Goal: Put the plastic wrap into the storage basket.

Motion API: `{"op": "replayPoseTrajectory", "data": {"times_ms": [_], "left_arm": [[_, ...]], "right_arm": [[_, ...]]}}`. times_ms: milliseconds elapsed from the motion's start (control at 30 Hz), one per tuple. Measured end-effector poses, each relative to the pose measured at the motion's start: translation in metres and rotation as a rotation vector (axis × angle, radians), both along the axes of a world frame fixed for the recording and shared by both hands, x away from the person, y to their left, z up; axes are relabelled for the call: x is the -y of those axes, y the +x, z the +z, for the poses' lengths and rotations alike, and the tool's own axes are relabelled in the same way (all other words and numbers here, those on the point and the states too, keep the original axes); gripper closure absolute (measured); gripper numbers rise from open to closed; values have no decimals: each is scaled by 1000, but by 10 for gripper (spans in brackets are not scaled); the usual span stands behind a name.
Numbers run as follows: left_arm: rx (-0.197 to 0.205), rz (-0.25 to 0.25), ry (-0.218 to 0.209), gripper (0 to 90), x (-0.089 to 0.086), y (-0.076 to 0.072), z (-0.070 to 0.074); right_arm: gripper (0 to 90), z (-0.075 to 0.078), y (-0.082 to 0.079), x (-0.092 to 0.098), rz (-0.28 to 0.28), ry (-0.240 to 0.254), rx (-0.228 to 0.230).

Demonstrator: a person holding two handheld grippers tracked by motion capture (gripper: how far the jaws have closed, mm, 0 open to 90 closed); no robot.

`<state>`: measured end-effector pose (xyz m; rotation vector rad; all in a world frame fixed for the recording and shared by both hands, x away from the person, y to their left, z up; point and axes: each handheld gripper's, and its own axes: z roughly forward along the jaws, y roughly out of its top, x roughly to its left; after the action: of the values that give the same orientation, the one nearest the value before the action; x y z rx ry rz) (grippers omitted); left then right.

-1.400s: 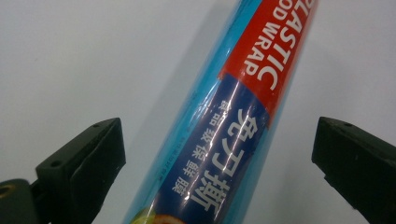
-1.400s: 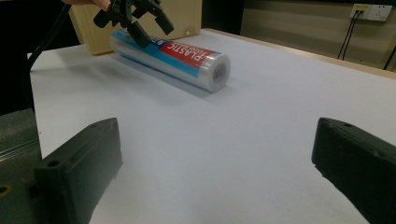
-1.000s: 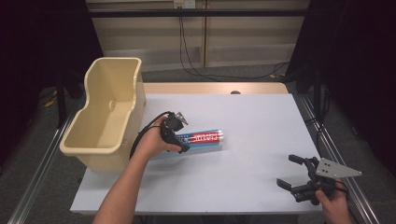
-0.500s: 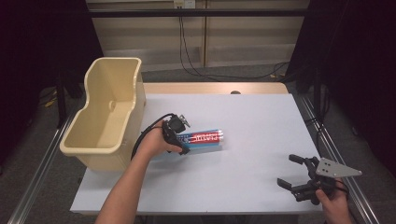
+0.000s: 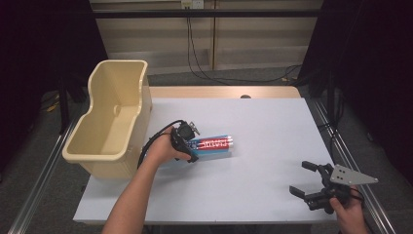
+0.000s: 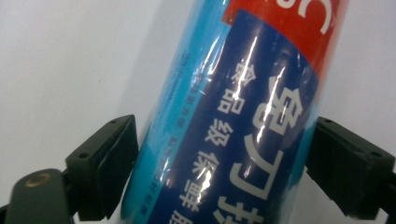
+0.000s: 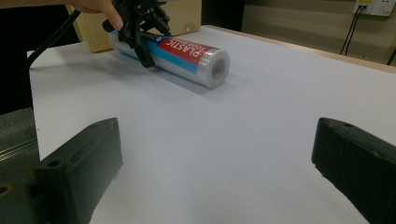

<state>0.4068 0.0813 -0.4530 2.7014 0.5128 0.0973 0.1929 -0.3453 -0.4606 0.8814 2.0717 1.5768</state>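
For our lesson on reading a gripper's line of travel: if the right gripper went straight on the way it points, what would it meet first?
Probably the plastic wrap roll, lying across bare table ahead of the right gripper; depth is hard to judge.

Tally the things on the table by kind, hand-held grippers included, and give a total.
Roll of plastic wrap: 1
Beige plastic bin: 1
Hand-held gripper: 2, the left hand-held gripper astride the roll with its jaws just closing in, the right hand-held gripper open near the table's near right corner
Total: 4
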Motion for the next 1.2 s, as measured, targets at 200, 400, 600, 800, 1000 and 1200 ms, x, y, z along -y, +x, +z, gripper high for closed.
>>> {"op": "replayPoseTrajectory", "data": {"times_ms": [200, 400, 600, 800, 1000, 1200], "left_arm": [[9, -25, 14, 225, 1, -1, 0], [24, -42, 8, 241, 1, -2, -1], [35, -57, 44, 252, 3, -5, 2], [-34, -3, 75, 282, 12, -9, 8], [-121, 127, 62, 315, 12, -9, 13], [-136, 185, 22, 316, 8, -10, 26]], "right_arm": [[15, 0, 0, 0, 1, 0, 1], [15, 0, 0, 0, 2, -2, 0], [15, -1, 1, 0, 2, -5, -4], [15, -2, 2, 0, 4, -7, -6], [15, -2, 2, 1, 2, -4, -6], [15, -2, 2, 1, 1, -3, -5]]}}
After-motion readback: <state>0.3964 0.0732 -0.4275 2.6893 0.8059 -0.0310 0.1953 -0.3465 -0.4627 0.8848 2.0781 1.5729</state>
